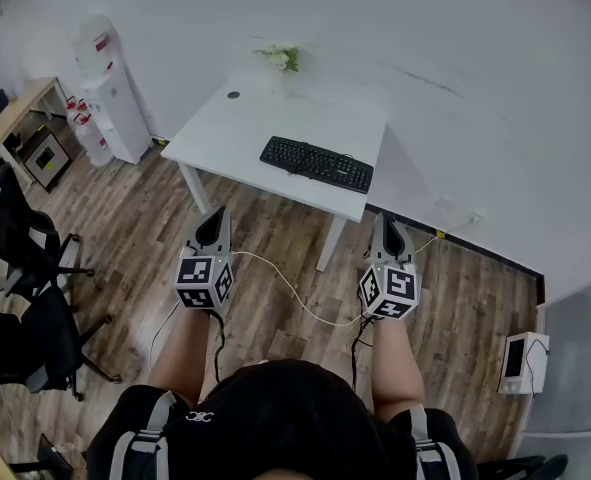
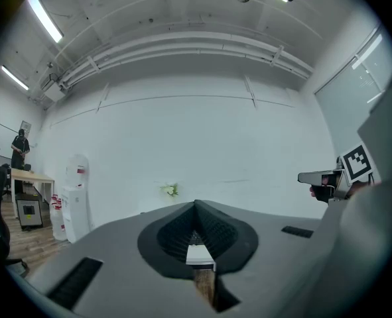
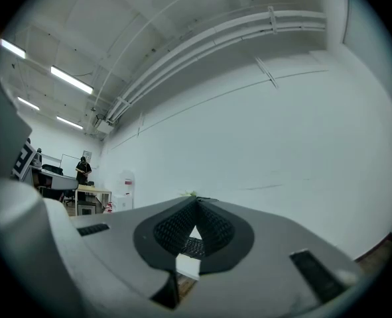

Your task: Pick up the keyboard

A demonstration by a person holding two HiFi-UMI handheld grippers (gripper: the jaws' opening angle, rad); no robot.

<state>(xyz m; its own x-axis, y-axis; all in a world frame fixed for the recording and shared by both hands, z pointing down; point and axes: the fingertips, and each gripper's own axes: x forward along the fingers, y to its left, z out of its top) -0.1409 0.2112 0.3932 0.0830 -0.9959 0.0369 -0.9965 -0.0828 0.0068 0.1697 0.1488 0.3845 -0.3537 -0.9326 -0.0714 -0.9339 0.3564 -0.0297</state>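
A black keyboard lies flat on the white table, near its front right edge. I stand back from the table over the wooden floor and hold both grippers out level toward it. My left gripper is shut with nothing in it, short of the table's front edge. My right gripper is also shut and empty, off the table's right corner. In the left gripper view the jaws meet in a point. In the right gripper view the closed jaws leave a small gap below, where a dark strip of the keyboard shows.
A small plant stands at the table's back. A water dispenser and a wooden desk are at the left, with black office chairs nearer me. A cable runs over the floor. A white device sits on the floor at the right.
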